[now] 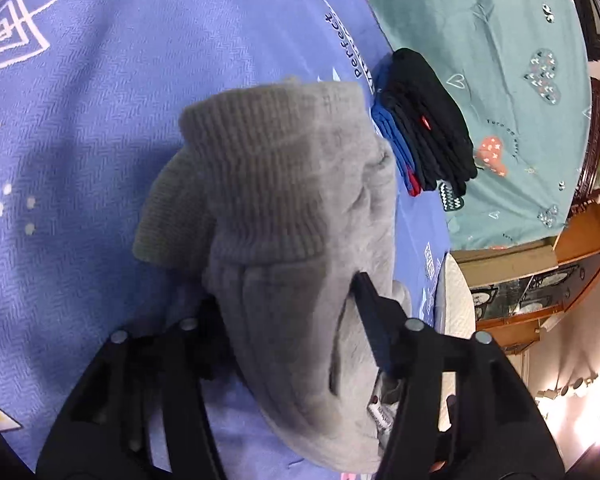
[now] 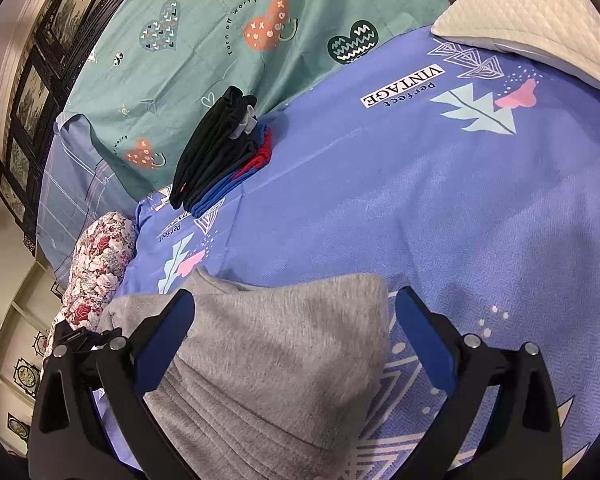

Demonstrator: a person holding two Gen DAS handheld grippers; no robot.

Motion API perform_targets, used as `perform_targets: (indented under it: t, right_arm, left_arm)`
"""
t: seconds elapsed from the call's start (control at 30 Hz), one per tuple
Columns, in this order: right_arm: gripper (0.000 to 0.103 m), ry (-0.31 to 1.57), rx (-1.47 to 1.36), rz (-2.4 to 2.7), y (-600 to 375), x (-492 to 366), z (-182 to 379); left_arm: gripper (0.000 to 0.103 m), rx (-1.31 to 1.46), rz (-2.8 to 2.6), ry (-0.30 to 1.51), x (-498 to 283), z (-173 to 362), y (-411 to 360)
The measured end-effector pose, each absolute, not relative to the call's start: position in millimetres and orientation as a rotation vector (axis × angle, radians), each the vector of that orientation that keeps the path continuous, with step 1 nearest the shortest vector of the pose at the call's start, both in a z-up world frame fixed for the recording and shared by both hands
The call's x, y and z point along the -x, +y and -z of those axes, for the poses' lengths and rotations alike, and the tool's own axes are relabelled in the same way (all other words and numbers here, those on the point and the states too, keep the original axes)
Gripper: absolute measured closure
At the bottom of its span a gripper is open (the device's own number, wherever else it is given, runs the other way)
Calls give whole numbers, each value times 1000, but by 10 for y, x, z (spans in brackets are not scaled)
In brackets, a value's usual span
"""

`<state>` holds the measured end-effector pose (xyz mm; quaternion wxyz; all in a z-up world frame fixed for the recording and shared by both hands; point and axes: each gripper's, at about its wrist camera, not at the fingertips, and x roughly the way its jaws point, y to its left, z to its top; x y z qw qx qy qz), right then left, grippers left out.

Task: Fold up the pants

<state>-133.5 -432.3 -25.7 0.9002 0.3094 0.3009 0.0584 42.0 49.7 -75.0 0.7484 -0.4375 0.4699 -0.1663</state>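
Grey sweatpants (image 1: 284,208) hang bunched in my left gripper (image 1: 288,292), which is shut on them near the ribbed cuffs and holds them above the blue bedspread (image 1: 80,140). The left finger is mostly hidden behind the cloth. In the right wrist view the grey pants (image 2: 276,344) lie on the bedspread (image 2: 440,200) between the blue pads of my right gripper (image 2: 292,312). Its jaws stand wide apart, open over the cloth and not clamping it.
A stack of folded dark, blue and red clothes (image 2: 216,152) sits at the seam with the teal heart-print sheet (image 2: 220,20); the stack also shows in the left wrist view (image 1: 424,128). A white quilted pillow (image 2: 540,16) and a floral bolster (image 2: 100,264) lie at the bed's edges.
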Motion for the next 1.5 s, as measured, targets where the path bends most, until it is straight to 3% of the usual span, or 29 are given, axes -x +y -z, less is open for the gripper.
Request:
perform_targets:
  t: [0.03, 0.1, 0.13, 0.17, 0.27, 0.4, 0.5, 0.53, 0.57, 0.6, 0.7, 0.77, 0.8, 0.97, 1.1, 1.23, 1.33, 1.43, 1.5]
  right_arm:
    - [3, 622, -640, -120, -4319, 1337, 256]
    - [3, 621, -641, -123, -4321, 1335, 260]
    - [3, 621, -642, -124, -4322, 1334, 263]
    - [3, 621, -643, -124, -4324, 1335, 262]
    - [3, 614, -650, -129, -4339, 1344, 265]
    - [3, 601, -682, -131, -4408, 1360, 284]
    - [3, 574, -739, -124, -4510, 1403, 299]
    - [3, 573, -758, -117, -4547, 1413, 305]
    - [3, 575, -775, -113, -4575, 1415, 309]
    - [2, 577, -793, -117, -4604, 1417, 304]
    - [1, 586, -835, -120, -4684, 1498, 273]
    - [1, 622, -869, -148, -4723, 1583, 269]
    - [1, 642, -877, -163, -4727, 1609, 267]
    - [1, 764, -857, -296, -4530, 1604, 163]
    - [1, 830, -745, -342, -4182, 1408, 0]
    - [1, 1012, -681, -310, -3880, 1082, 248]
    - [1, 1048, -682, -317, -3771, 960, 378]
    - [43, 1007, -702, -391, -3711, 993, 314]
    - [52, 962, -696, -398, -3721, 1075, 189]
  left_arm:
    - [39, 953, 363, 1025, -435, 723, 469]
    - [44, 903, 369, 996, -423, 639, 402]
    - [62, 858, 375, 975, -410, 588, 340]
    - [69, 809, 385, 950, -388, 515, 294]
    - [77, 599, 451, 834, -193, 79, 14]
    - [77, 357, 686, 732, 273, -579, -713]
    - [66, 109, 853, 759, 606, -724, -1584]
    - [57, 11, 889, 805, 669, -637, -1910]
    - [42, -75, 922, 858, 701, -498, -2181]
    - [38, -149, 945, 917, 730, -337, -2382]
    - [35, -250, 979, 979, 855, -95, -2572]
    - [13, -254, 1031, 957, 987, -249, -2487]
    - [7, -228, 1068, 959, 1031, -337, -2411]
    - [2, -187, 1034, 792, 1157, -657, -1895]
    - [2, -75, 912, 882, 798, -361, -1547]
    - [2, 22, 904, 987, 565, 1, -1382]
    - [2, 7, 899, 998, 636, 106, -1415]
    - [2, 10, 900, 997, 604, 102, -1410]
    - [2, 70, 920, 989, 602, 43, -1341]
